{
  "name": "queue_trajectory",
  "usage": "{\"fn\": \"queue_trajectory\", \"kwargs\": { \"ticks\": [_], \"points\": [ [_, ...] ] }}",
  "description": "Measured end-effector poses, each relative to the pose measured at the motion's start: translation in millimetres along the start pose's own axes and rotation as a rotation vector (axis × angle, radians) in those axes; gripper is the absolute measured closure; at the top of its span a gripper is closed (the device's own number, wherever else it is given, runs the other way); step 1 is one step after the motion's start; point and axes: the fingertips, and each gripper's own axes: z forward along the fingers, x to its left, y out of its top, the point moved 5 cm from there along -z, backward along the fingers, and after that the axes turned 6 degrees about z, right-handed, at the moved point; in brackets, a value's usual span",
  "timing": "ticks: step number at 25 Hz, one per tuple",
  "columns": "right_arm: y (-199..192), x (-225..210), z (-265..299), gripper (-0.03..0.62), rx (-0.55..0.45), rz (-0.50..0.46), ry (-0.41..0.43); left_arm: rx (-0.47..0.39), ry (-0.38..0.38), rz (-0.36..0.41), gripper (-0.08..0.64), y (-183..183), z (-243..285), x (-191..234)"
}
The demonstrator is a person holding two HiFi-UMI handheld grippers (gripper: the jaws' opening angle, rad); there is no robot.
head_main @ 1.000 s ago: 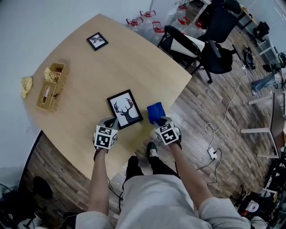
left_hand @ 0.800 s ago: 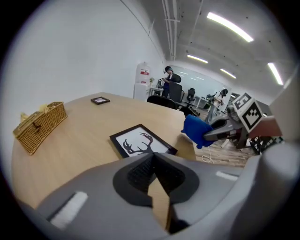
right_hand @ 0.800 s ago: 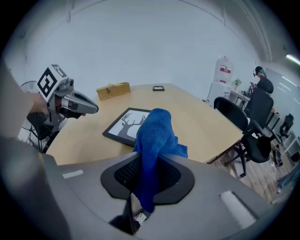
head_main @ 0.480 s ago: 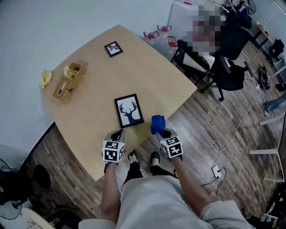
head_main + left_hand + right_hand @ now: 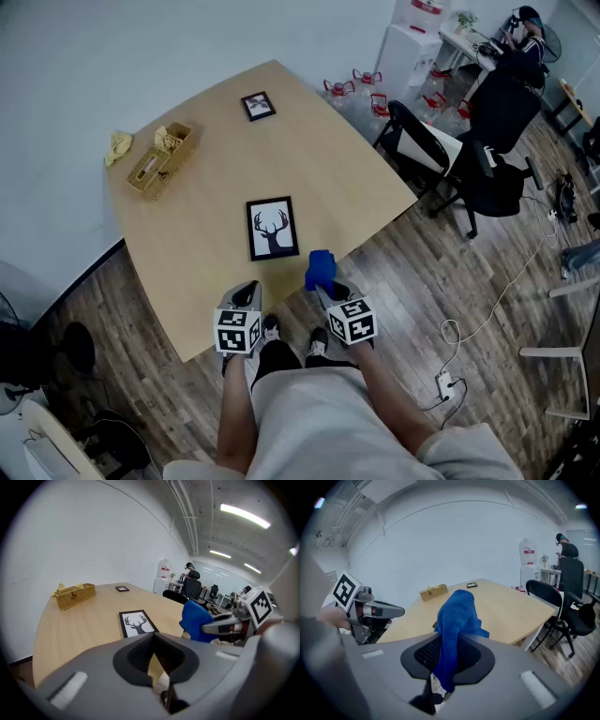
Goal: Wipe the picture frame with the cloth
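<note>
Now the right gripper [image 5: 324, 289] has its fingers pinching the blue cloth [image 5: 320, 268] off the surface's [image 5: 206, 216] near edge, just short of the deer picture frame [image 5: 273, 228] lying flat. The left gripper's [image 5: 246, 293] fingers are pressed together, empty. Best to lay the cloth's loose fold flat on the glass, the left steadying an edge. Two frames, counting the small far frame [image 5: 258, 105]; one cloth; one basket [image 5: 161, 161].

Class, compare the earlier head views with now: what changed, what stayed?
The left tool and right tool drew back toward the person, to the near edge of the light wooden table. The right one still grips the blue cloth; the black-framed deer picture lies unmoved.
</note>
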Motion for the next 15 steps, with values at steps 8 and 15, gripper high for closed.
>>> {"fn": "queue_trajectory", "kwargs": {
  "ticks": [8, 15],
  "points": [
    [-19, 3, -19, 0.535, 0.03, -0.081, 0.093, -0.008, 0.033, -0.035, 0.508, -32, -8, -28],
    [-23, 1, -23, 0.535, 0.031, -0.084, 0.119, -0.052, 0.073, -0.077, 0.508, -31, -25, -30]
  ]
}}
